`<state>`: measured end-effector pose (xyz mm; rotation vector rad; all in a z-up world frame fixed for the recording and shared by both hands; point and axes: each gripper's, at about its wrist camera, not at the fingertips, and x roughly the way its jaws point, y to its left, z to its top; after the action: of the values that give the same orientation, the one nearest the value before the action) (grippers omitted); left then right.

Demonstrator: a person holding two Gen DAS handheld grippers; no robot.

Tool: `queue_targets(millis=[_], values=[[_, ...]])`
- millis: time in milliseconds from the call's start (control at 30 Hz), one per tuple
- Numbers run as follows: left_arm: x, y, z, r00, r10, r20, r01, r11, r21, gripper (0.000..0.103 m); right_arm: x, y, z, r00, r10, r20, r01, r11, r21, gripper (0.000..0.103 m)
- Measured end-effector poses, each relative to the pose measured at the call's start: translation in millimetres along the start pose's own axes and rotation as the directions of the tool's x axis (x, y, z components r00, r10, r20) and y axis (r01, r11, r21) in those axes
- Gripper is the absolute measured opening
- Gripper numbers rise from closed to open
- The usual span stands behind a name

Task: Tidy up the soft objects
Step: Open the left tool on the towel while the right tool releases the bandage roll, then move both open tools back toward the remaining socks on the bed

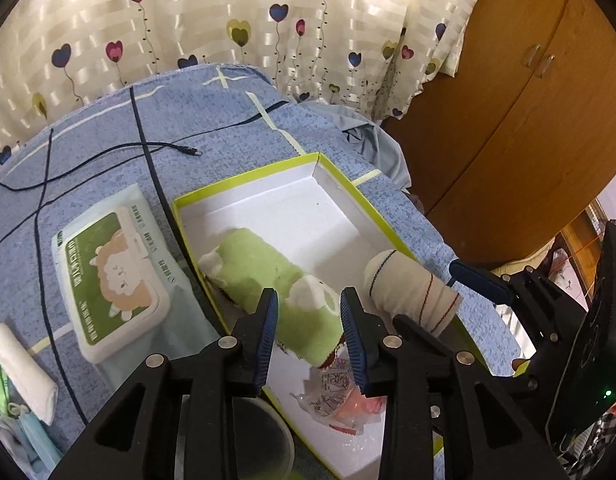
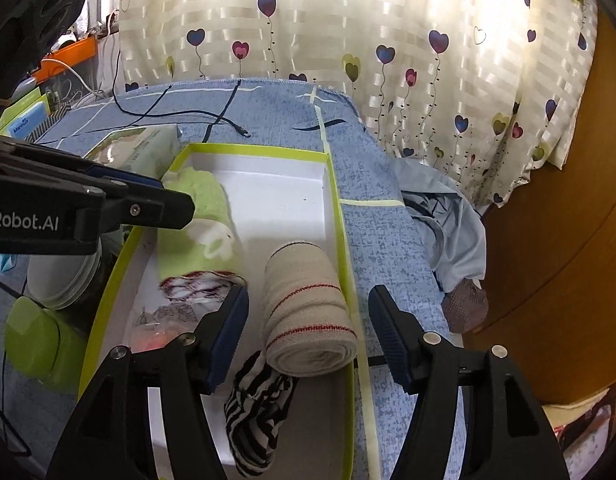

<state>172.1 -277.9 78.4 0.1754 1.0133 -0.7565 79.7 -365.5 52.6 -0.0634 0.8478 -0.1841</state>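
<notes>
A fuzzy green rolled towel (image 1: 264,276) and a ribbed cream sock roll (image 2: 308,308) lay side by side in the white, lime-rimmed cardboard box (image 1: 339,184). The left gripper (image 1: 309,336) angled down over the towel, jaws narrowly parted; the right gripper (image 2: 308,338) straddled the roll, jaws wide, not touching

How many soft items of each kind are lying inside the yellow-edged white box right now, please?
Green rolled towel: 1
Cream rolled bandage with red stripes: 1
Black-and-white striped cloth: 1
Crinkled clear plastic packet: 1
Total inside the yellow-edged white box: 4
</notes>
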Motion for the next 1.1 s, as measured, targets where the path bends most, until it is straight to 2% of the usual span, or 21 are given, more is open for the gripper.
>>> queue_targets(millis=[133, 300, 500, 767, 867, 967, 1100], values=[[-13, -2, -6, 1.000, 0.007, 0.026, -0.007, 1.000, -0.004, 0.033, -10, 2, -1, 1.000, -0.004, 0.015, 0.004, 1.000, 0.009, 0.063], [-37, -3, -20, 0.996, 0.057, 0.074, -0.057, 0.998, 0.001, 0.035, -23, 6, -2, 0.999, 0.001, 0.035, -0.002, 1.000, 0.021, 0.063], [-71, 3, -40, 0.983, 0.115, 0.143, -0.112, 0.993, -0.028, 0.035, -43, 16, -4, 0.997, 0.027, 0.075, -0.030, 0.999, 0.043, 0.063], [-108, 23, -73, 0.949, 0.230, 0.215, -0.214, 0.972, -0.093, 0.035, -66, 40, -3, 0.987, 0.086, 0.134, -0.089, 0.996, 0.017, 0.063], [-119, 32, -86, 0.941, 0.254, 0.223, -0.231, 0.965, -0.126, 0.035, -71, 50, -3, 0.983, 0.106, 0.148, -0.108, 0.994, 0.005, 0.063], [-127, 41, -98, 0.923, 0.306, 0.232, -0.275, 0.949, -0.155, 0.035, -76, 61, -2, 0.979, 0.128, 0.160, -0.128, 0.992, -0.010, 0.063], [-137, 54, -112, 0.913, 0.332, 0.238, -0.289, 0.937, -0.196, 0.035, -80, 76, -2, 0.972, 0.157, 0.172, -0.153, 0.987, -0.038, 0.063]])
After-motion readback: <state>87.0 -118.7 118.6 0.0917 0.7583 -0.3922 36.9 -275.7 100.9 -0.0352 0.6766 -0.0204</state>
